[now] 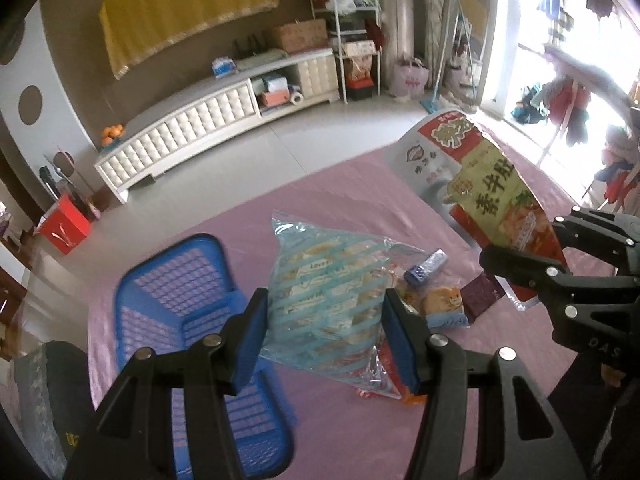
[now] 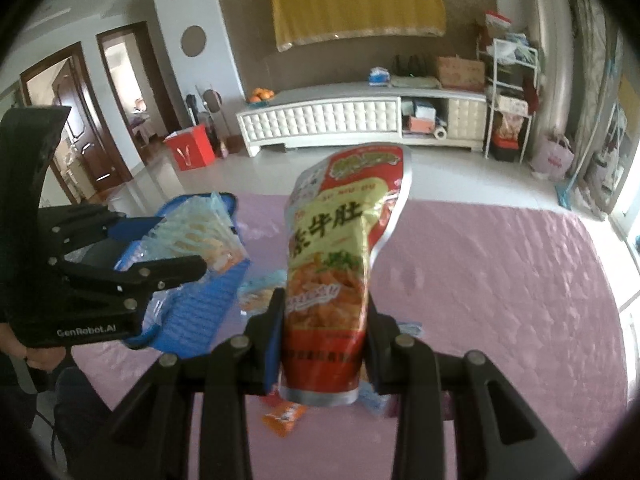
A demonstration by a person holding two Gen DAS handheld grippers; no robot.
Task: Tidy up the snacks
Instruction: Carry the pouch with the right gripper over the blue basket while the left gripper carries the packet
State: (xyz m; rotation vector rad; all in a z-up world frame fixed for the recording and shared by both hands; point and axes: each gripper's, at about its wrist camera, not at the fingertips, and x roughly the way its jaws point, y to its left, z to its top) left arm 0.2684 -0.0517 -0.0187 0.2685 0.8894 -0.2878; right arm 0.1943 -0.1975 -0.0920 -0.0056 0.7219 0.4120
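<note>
Holding two snack packs clear of the pink-covered desk [image 1: 340, 192], one in each tool. Left hand-held gripper [image 1: 324, 334]: blue pads clamped on either side of a clear bag with pale blue stripes [image 1: 320, 300], filled with small wrapped biscuits; the bag hangs between the pads, above the desk and just beside the blue plastic basket [image 1: 168, 292]. Right hand-held gripper [image 2: 324, 340]: jaws closed on the lower part of a red-and-green stand-up snack pouch [image 2: 340, 252], which rises upright and slightly bent at its top. Remaining loose items lie on the desk below: a small blue wrapped sweet [image 1: 424, 268], an orange biscuit pack [image 1: 444, 304], a dark red sachet [image 1: 484, 292] and an orange packet [image 2: 284, 416]. The basket appears empty, tilted or lying toward the desk's edge; its exact pose cannot be told.

Step in hand, as judged: transfer of picked packs toward the basket. The next move calls for carrying the striped bag over the basket's opening and parting the pads only once it is inside the rim, then the pouch; its tall, floppy body may catch the rim.
</note>
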